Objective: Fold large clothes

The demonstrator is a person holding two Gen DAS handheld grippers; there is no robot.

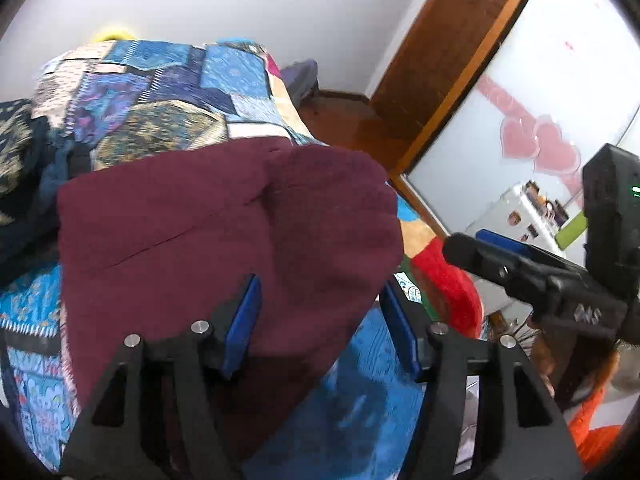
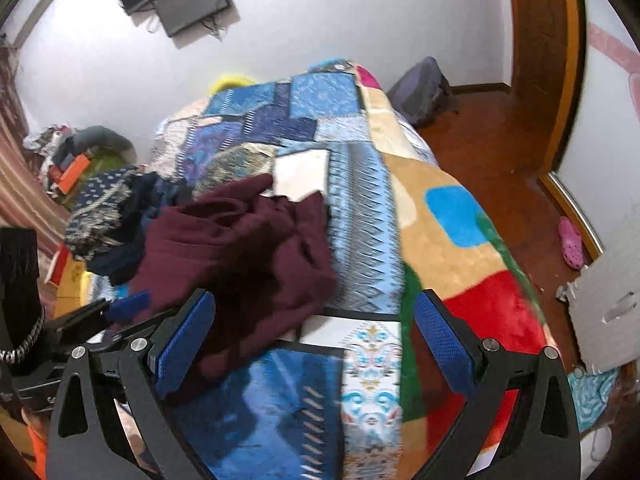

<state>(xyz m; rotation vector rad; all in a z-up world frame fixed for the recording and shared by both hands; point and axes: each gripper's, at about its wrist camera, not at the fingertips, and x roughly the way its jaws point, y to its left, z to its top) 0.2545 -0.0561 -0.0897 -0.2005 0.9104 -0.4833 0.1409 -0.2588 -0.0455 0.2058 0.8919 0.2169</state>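
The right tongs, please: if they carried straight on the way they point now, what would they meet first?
Most likely the patchwork bedspread lying ahead between the open right tongs. The maroon garment sits just left of that line, by the left finger, so depth leaves some doubt.

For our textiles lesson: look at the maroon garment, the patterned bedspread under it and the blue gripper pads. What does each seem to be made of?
Maroon garment: likely a soft knit or fleece, matte with a fuzzy nap.
Patterned bedspread: probably thin printed woven cloth, flat and smooth; material unclear.
Blue gripper pads: apparently rubber or plastic, with a dimpled grip texture.
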